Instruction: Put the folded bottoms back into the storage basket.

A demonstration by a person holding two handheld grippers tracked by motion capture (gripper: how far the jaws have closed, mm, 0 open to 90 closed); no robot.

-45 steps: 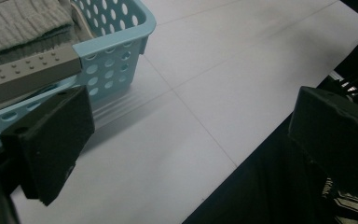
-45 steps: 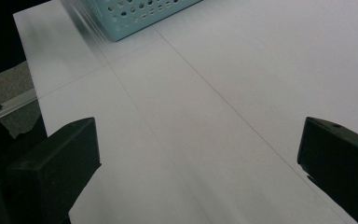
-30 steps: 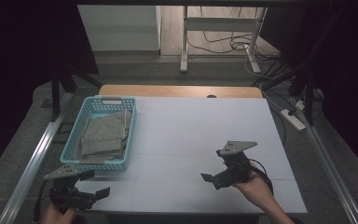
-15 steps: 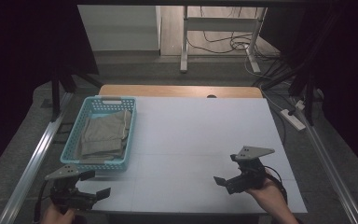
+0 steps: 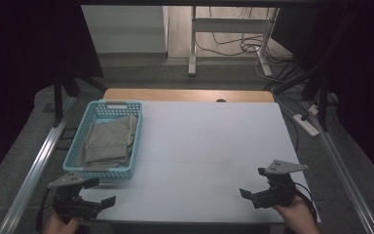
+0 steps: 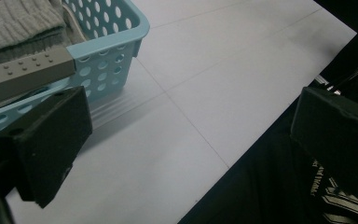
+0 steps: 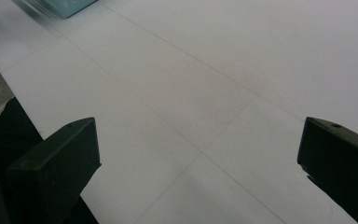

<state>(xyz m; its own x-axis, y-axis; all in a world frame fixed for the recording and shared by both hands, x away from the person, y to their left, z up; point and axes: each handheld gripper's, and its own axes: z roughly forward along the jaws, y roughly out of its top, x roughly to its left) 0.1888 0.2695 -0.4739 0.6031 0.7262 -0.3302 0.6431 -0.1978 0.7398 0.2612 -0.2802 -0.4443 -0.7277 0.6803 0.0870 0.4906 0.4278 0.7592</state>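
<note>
We see a dim scene: the white rectangular tabletop (image 5: 209,146) catches soft light from above while its surroundings sink into black. Nearest our cameras, both grippers' black jaws blur; beyond the left ones, the perforated light-blue plastic basket (image 6: 107,42) casts a faint shadow.

The basket (image 6: 107,44) is sitting on the table (image 6: 223,84), just ahead of the left gripper's (image 6: 186,140) jaws and toward their left-hand jaw. Folded cloths (image 6: 18,23) are lying in the basket, beyond that same jaw. Between these jaws bare table is lying, and its edge is running under the right-hand jaw.

Ahead of the right gripper's (image 7: 198,154) jaws bare table is stretching, with the basket (image 7: 63,5) lying far ahead, past the left-hand jaw. The table's edge is passing beside that left-hand jaw.
</note>
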